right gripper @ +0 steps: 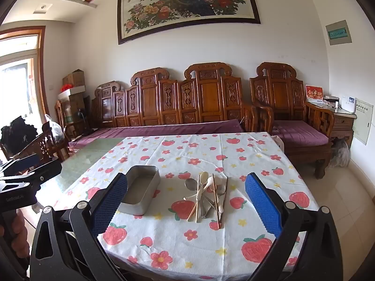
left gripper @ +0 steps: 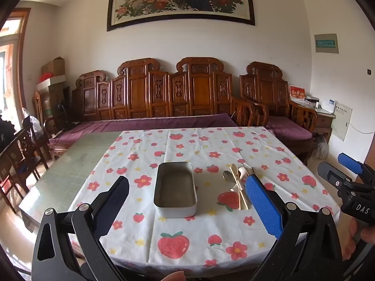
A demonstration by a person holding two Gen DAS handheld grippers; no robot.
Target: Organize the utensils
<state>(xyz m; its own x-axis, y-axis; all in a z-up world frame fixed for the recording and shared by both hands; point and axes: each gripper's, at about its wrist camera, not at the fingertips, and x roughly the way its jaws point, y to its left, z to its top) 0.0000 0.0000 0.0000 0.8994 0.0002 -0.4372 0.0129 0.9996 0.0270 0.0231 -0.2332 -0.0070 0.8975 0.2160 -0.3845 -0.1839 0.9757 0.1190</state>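
Observation:
An empty oblong metal tin (left gripper: pixel 174 189) (right gripper: pixel 140 190) lies on the strawberry-print tablecloth (left gripper: pixel 187 145). To its right is a loose pile of utensils (left gripper: pixel 236 182) (right gripper: pixel 208 194): metal spoons, pale spoons, a fork and chopsticks, lying crossed. My left gripper (left gripper: pixel 187 180) hovers over the near table edge, open, in line with the tin, nothing between its fingers. My right gripper (right gripper: pixel 187 180) is open too and faces the pile from the near side, also with nothing in it. Each gripper shows at the edge of the other's view: the right gripper (left gripper: pixel 337 166) and the left gripper (right gripper: pixel 28 166).
The cloth covers the right part of a glass-topped table (left gripper: pixel 77 164); bare glass lies left of it. A carved wooden sofa (left gripper: pixel 164 93) with purple cushions stands behind. Wooden chairs (left gripper: pixel 21 154) crowd the left side. A side table (right gripper: pixel 342 117) stands far right.

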